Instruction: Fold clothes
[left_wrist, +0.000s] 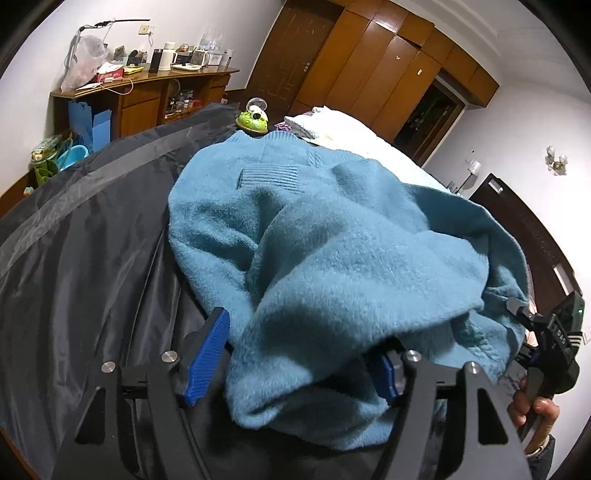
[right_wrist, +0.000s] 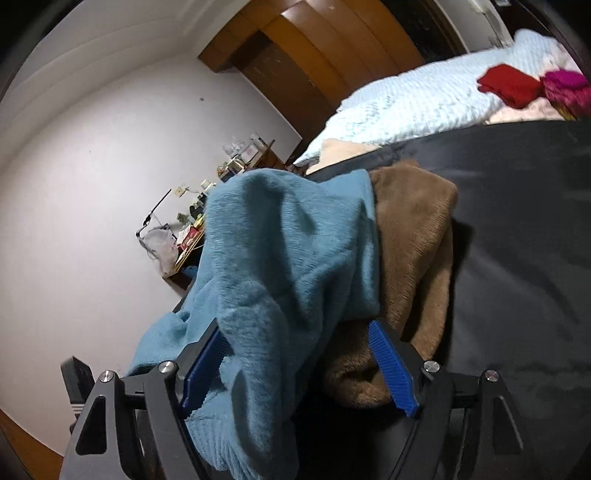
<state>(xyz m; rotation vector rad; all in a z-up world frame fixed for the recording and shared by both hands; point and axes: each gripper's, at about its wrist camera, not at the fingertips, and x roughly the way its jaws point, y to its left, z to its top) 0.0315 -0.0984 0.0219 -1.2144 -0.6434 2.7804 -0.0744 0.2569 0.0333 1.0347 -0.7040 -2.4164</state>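
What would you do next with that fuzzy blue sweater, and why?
Probably draw both grippers back. The left gripper and right gripper stand open with the blue sweater lying loosely bunched between their pads on the dark sheet, so the fold looks set down.

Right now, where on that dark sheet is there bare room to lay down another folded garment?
Bare dark sheet lies left of the blue sweater, out to the grey stripe. In the right wrist view more bare sheet spreads right of the brown garment. It is crowded by the red and pink clothes on the pale blanket.
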